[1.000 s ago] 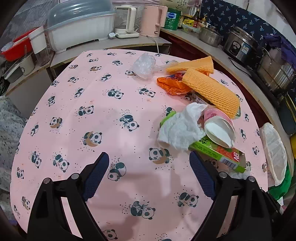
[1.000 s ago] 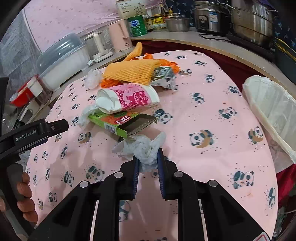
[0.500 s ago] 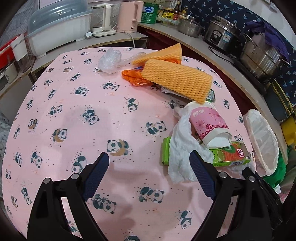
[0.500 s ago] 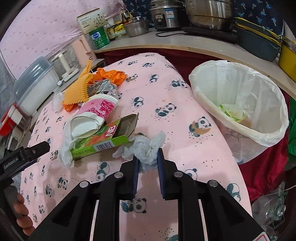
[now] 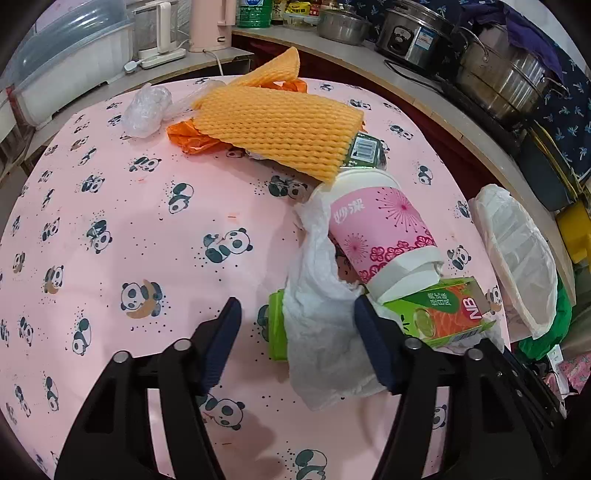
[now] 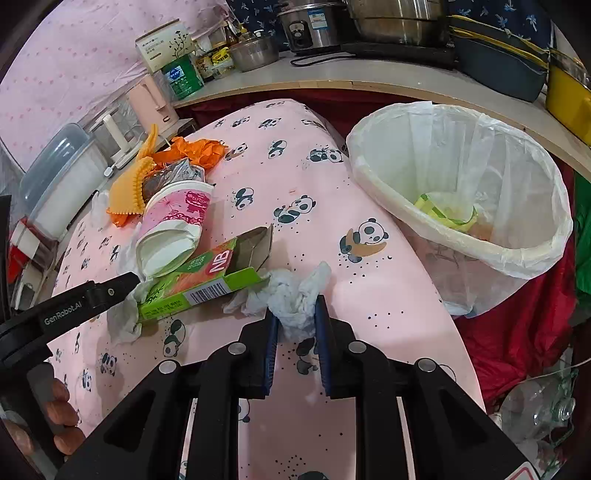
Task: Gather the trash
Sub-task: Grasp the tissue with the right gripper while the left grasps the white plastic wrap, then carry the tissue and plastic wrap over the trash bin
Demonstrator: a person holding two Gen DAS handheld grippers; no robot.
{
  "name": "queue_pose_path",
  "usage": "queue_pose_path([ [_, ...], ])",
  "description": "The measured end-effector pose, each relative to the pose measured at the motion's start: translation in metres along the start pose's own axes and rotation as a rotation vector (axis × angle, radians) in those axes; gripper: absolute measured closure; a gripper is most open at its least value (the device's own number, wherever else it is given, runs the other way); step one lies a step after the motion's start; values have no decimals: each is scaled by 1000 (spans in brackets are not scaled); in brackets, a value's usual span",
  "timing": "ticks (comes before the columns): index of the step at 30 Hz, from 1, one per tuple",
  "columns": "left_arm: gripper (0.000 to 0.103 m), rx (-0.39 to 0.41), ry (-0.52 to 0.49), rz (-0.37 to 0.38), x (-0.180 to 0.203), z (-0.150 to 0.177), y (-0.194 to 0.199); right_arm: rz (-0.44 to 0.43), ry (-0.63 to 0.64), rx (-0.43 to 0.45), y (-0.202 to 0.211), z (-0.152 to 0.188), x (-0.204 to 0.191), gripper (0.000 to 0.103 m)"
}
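My right gripper [image 6: 295, 314] is shut on a crumpled white tissue [image 6: 291, 295], low over the pink panda tablecloth [image 6: 295, 155]. To its right stands the white-lined trash bin [image 6: 480, 254]. My left gripper [image 5: 295, 302] straddles a flat white tissue [image 5: 321, 332] draped over a green NB box [image 5: 443, 314]. Its jaws are closing. The right pad touches the tissue and the left pad stands clear of it. A pink paper cup [image 5: 380, 229] lies on the box. Behind it are an orange foam net [image 5: 280, 125], an orange bag [image 5: 188, 136] and clear plastic wrap [image 5: 146, 110].
The bin holds some yellow-green scraps [image 6: 443, 210]. A counter with steel pots [image 5: 506, 74], a rice cooker [image 5: 417, 29] and a pink kettle [image 5: 210, 22] curves behind the table. A red cloth [image 6: 517, 339] hangs below the bin. A hand [image 6: 59, 424] holds the left gripper's handle.
My left gripper slid right over the flat tissue and its jaws narrowed. My right gripper swung toward the bin with the crumpled tissue still in it.
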State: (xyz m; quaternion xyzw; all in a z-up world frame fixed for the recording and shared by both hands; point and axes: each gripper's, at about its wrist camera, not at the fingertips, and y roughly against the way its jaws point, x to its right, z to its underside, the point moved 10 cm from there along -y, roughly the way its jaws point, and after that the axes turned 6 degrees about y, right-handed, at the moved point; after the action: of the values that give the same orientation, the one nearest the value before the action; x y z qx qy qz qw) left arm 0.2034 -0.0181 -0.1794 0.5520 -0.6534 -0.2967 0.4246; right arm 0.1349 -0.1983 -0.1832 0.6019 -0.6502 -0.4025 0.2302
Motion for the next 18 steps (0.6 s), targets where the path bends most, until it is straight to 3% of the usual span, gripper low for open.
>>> queue_pose_path([
  [3, 68, -1, -11, -1, 0, 1, -1, -8, -2, -2, -1, 0, 1, 85],
  [5, 73, 2, -13, -11, -4, 1, 0, -12, -3, 2, 1, 0, 1, 85],
  [13, 80, 11, 7, -61, -28, 3, 9, 1, -9, 53, 19, -8, 5, 85],
  [15, 91, 11, 28, -57, -35, 4, 15, 0, -10, 72, 27, -11, 5, 85],
  [18, 94, 25, 41, -54, -41, 2, 27, -5, 1, 96, 37, -16, -1, 85],
])
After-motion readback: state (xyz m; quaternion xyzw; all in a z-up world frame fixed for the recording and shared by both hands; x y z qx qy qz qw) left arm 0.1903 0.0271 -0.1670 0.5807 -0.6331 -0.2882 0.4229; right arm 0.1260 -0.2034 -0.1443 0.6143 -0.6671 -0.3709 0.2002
